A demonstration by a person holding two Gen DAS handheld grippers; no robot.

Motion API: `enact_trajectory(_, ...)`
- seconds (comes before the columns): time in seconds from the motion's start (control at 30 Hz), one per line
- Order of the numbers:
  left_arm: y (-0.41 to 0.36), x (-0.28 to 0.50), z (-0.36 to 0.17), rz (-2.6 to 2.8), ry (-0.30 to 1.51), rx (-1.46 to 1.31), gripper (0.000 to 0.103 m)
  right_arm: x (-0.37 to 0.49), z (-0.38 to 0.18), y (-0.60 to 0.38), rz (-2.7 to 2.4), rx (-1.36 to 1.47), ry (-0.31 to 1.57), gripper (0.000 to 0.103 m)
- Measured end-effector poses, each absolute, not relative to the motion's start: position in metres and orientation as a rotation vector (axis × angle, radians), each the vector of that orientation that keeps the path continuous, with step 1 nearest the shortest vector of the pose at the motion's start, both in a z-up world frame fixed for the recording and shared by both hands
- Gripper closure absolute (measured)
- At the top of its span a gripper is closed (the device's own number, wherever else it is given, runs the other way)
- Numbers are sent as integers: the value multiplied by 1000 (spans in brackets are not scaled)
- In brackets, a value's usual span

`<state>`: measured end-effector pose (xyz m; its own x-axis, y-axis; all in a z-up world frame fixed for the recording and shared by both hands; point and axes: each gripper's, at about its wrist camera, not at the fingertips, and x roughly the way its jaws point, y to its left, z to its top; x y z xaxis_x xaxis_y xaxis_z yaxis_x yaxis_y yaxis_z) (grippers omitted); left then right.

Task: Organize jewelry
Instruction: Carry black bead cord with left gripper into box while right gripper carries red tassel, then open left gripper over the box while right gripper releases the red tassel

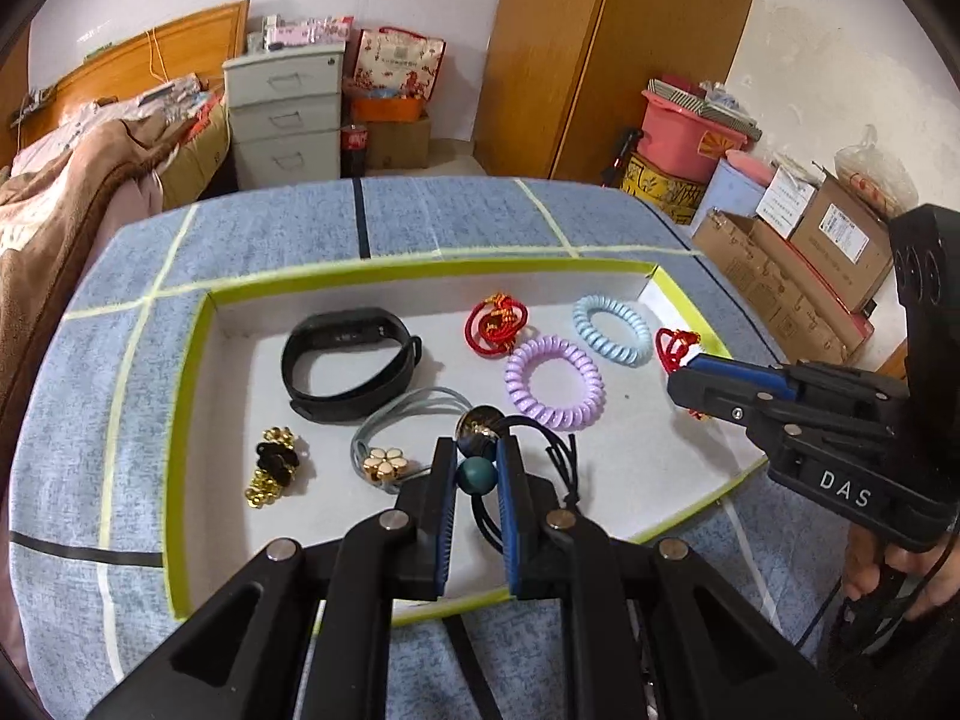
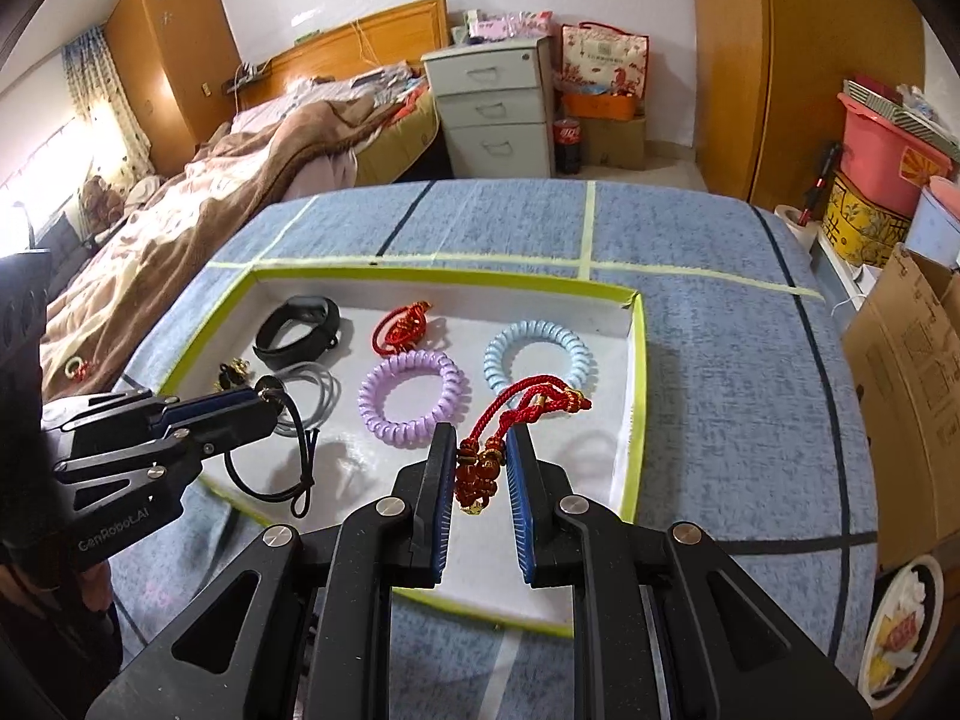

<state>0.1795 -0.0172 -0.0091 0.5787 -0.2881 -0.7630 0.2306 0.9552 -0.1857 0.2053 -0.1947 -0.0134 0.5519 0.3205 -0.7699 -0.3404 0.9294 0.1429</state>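
A white tray with a lime-green rim (image 1: 192,360) (image 2: 639,360) lies on a blue cloth. My left gripper (image 1: 477,456) is shut on a black hair tie with teal and metallic beads (image 1: 477,471), its cord dangling (image 2: 300,468). My right gripper (image 2: 480,450) is shut on a red cord bracelet with amber beads (image 2: 528,402), over the tray's right end (image 1: 675,345). In the tray lie a black fitness band (image 1: 351,363), a red knot bracelet (image 1: 495,324), a purple coil tie (image 1: 553,382), a light-blue coil tie (image 1: 612,330), a grey tie with a flower (image 1: 390,456) and a gold-and-black clip (image 1: 273,468).
The table is covered by a blue cloth with pale tape lines (image 2: 720,330). A bed (image 2: 210,192) stands to the left, a grey drawer unit (image 2: 495,108) behind, a wardrobe (image 1: 600,60) and cardboard boxes (image 1: 810,264) to the right.
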Motion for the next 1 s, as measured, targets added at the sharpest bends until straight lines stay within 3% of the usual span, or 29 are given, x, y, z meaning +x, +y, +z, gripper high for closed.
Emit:
enact_trajectory(0.53,-19,182,-18,-278,936,-54,88,212,-32,-192,385,-59,962,85)
enact_trajectory(0.7,-19,180,-16,-287,928,-56,76,211,-30,-195,380,-48,954,85)
enact_trajectory(0.9,-18,175,-12,-289,914,-64,73,206,-23,-197,387,-27,923,84)
enact_trajectory(1.0,-17,168,-7,-298,895,-67,63,202,-18,-197,404,-17,905,80)
